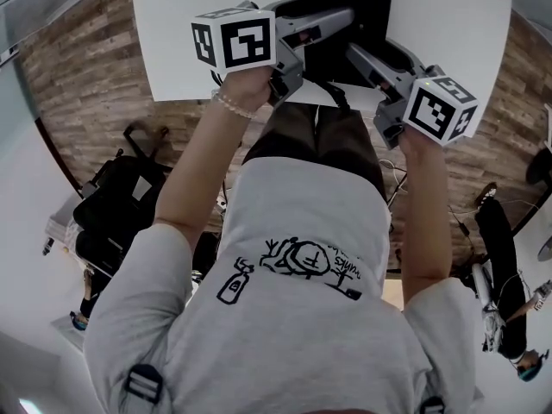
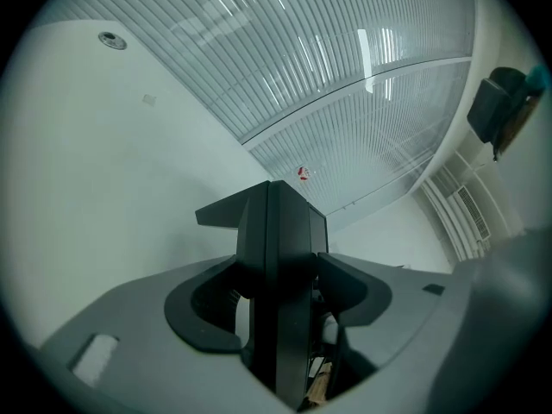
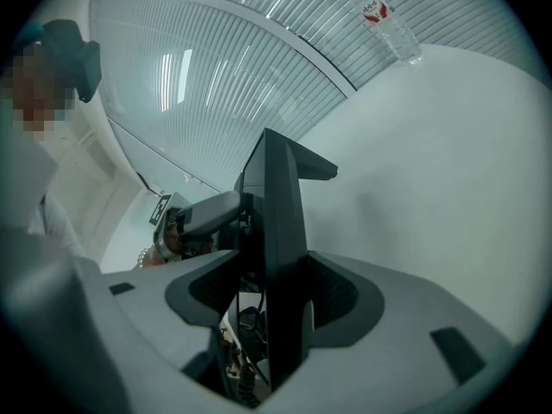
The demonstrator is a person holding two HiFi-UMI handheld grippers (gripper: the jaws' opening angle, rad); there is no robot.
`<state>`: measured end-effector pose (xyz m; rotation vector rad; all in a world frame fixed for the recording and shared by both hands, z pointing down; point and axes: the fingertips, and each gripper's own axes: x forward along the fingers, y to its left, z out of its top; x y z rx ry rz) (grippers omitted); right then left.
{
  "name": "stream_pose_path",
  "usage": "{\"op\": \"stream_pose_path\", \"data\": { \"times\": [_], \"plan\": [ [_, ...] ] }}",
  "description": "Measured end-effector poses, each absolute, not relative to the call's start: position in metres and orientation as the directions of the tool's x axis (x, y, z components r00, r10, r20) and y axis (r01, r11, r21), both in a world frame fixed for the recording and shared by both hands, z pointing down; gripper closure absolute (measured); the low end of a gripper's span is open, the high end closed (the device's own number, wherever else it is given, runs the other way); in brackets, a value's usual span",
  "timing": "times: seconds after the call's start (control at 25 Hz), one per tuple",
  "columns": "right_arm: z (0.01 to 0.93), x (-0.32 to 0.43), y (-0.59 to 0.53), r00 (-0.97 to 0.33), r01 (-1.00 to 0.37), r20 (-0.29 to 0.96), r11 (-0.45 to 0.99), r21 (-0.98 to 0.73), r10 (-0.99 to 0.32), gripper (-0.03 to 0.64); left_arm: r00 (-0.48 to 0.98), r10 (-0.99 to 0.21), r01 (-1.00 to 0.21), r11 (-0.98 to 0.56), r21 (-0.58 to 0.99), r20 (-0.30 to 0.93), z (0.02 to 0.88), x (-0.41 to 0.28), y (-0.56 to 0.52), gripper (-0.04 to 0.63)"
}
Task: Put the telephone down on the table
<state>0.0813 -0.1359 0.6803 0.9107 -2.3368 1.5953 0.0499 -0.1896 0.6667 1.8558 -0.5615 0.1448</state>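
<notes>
A black telephone [image 1: 345, 11] hangs over the near edge of the white table [image 1: 448, 24], held from both sides. My left gripper [image 1: 338, 20] reaches in from the left, and its jaws are shut on the telephone's body. My right gripper [image 1: 357, 54] comes in from the right, also shut on it. In the left gripper view the telephone [image 2: 276, 248] stands as a dark upright slab pressed between the pads [image 2: 203, 304]. The right gripper view shows the same slab [image 3: 280, 248] clamped, with a coiled cord [image 3: 237, 378] dangling below and the left gripper [image 3: 203, 214] beyond.
A clear water bottle [image 3: 392, 28] with a red label stands on the far part of the table. Black bags [image 1: 121, 205] sit on the wooden floor at the left. Another person [image 1: 504, 266] is on the floor side at the right.
</notes>
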Motion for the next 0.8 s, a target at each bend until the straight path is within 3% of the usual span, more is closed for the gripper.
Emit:
{"op": "stream_pose_path", "data": {
  "times": [0.8],
  "plan": [
    [0.711,0.081,-0.137,-0.795,-0.56,0.455,0.196,-0.805,-0.401,0.393,0.88,-0.243,-0.469,-0.317,0.824,0.407,0.69,0.058,-0.191,0.322]
  ]
}}
